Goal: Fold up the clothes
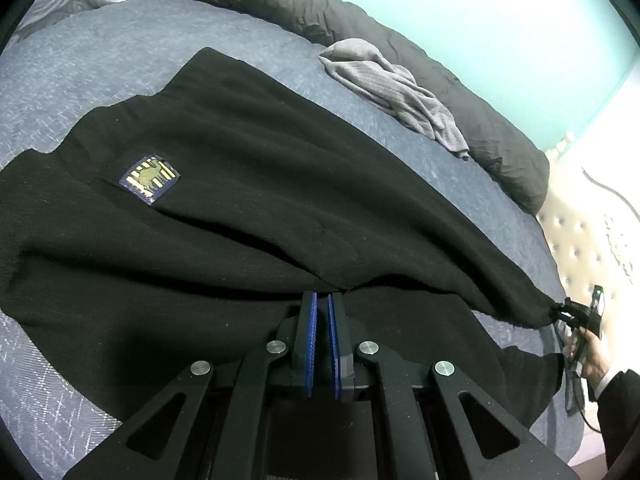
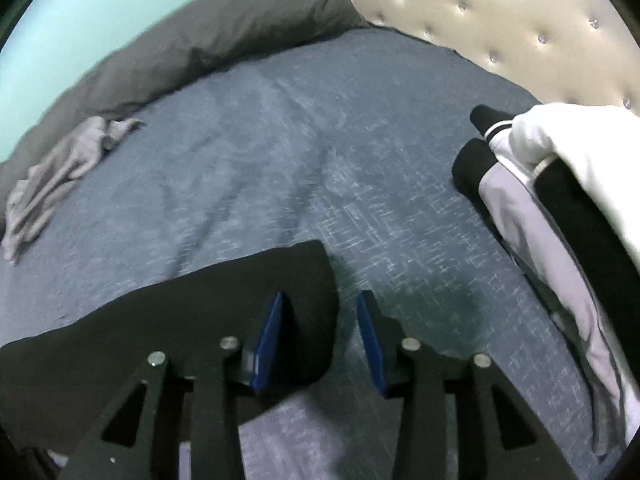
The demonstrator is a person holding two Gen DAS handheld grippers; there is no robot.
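Black patched garment point(image 1: 248, 208) across bed

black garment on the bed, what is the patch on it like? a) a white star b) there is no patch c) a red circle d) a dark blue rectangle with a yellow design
d: the left wrist view shows the black garment spread on the blue bedsheet, with a small dark blue rectangular patch carrying a yellow design.

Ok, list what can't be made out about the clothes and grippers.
- Left wrist view: whether the left gripper pinches the black garment; its fingertips hide the contact.
- Left wrist view: patch design, too small.
- Right wrist view: the black-and-white garment, blurred and cut off by the right edge.
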